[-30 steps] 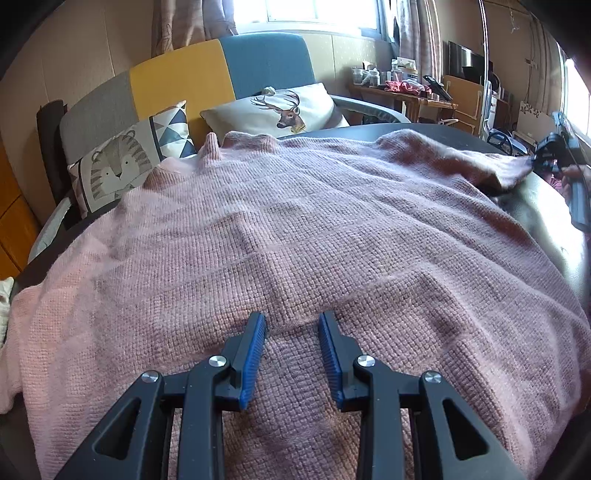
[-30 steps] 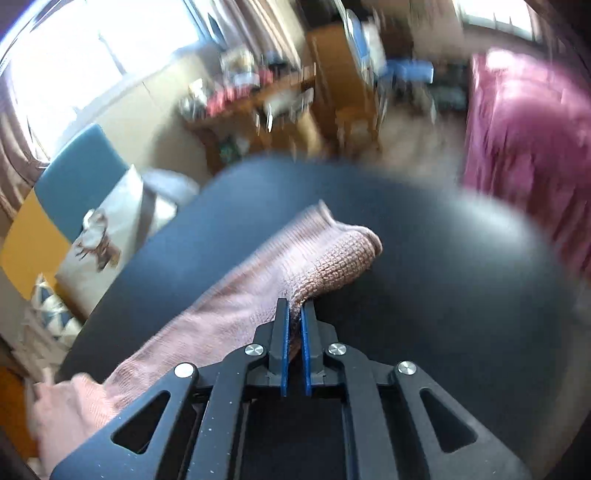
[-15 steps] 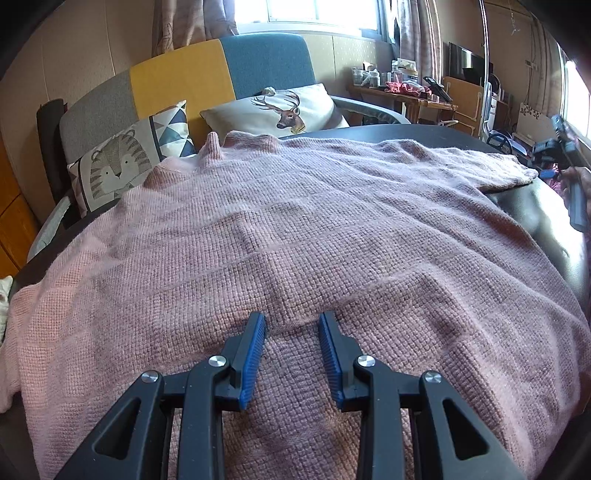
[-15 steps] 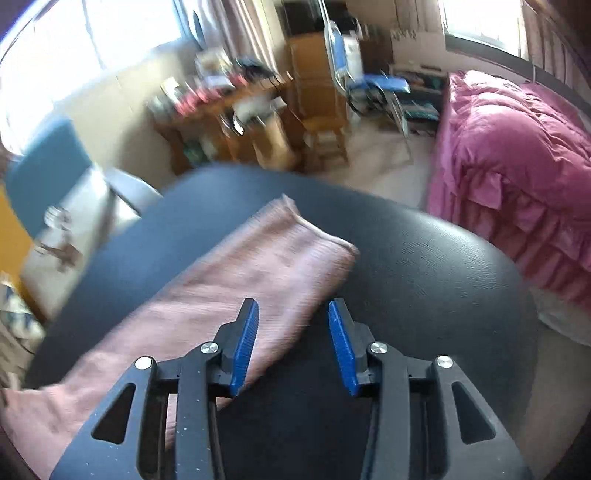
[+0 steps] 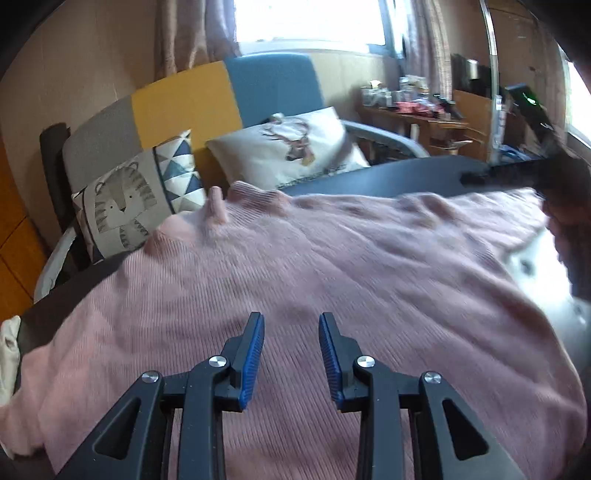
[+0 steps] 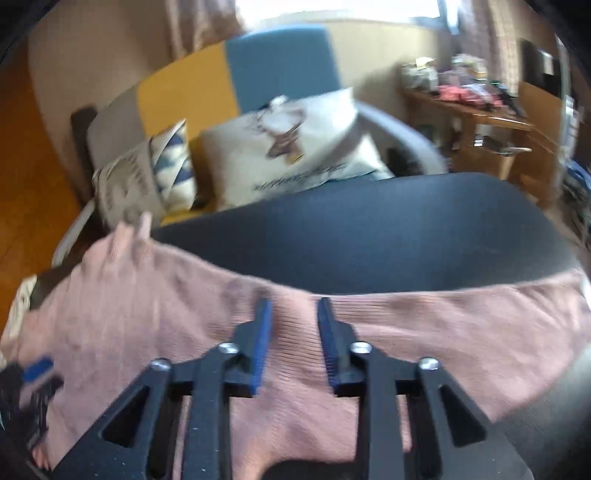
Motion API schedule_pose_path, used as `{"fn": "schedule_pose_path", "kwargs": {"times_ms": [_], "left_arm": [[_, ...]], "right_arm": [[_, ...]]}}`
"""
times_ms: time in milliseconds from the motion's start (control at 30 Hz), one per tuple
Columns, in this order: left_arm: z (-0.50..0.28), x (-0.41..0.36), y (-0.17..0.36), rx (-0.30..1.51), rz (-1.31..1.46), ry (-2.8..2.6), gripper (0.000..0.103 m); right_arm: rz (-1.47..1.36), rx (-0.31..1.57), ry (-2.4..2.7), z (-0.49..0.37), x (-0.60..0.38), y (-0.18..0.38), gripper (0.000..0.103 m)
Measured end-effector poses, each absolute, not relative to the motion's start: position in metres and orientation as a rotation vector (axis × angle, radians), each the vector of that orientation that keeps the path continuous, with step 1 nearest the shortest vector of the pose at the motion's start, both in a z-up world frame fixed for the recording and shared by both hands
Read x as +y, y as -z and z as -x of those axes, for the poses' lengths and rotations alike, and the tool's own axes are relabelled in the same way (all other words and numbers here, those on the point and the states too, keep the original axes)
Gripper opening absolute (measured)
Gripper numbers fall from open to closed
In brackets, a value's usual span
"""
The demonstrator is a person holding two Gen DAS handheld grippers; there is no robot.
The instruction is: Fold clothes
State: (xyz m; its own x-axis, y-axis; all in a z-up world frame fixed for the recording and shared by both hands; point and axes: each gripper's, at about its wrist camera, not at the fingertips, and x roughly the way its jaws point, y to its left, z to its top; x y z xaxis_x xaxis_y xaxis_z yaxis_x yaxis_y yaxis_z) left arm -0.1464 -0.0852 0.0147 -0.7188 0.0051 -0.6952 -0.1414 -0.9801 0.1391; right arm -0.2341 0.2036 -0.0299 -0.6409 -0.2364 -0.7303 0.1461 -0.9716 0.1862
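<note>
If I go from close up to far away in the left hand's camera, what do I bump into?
left gripper → pink sweater → black table → deer pillow → blue sofa back → window

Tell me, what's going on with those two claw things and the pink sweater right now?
Left gripper and right gripper: jaws open, empty. Pink sweater spread over dark table, unfolded. Nothing in the way.
</note>
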Motion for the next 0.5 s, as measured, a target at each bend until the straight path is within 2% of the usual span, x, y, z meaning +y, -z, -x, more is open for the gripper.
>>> {"fn": "schedule_pose_path", "kwargs": {"times_ms": [133,233,267,367,500], "left_arm": [[0.182,-0.097,0.015,0.231,1.311,-2.812,0.031],[0.178,-0.103,0.018,0.186,1.306,-2.817,0.032],[0.177,-0.102,0.019,0.198,1.303,-2.822,0.032],[0.174,-0.096,0.02,0.251,1.294,-2.84,0.032],[0.173,-0.094,0.019,0.264,1.291,-2.844,0.032]], "right_arm": [[-1.303,-0.042,2.592,0.261,0.182,0.058,0.017],[-1.337,0.032,2.627,0.274,0.181,0.08,0.013],[-1.304,0.018,2.669,0.274,0.188,0.081,0.013],[-1.287,-0.183,2.689,0.278,0.21,0.084,0.013],[-1.243,-0.28,2.672,0.264,0.224,0.074,0.016]]}}
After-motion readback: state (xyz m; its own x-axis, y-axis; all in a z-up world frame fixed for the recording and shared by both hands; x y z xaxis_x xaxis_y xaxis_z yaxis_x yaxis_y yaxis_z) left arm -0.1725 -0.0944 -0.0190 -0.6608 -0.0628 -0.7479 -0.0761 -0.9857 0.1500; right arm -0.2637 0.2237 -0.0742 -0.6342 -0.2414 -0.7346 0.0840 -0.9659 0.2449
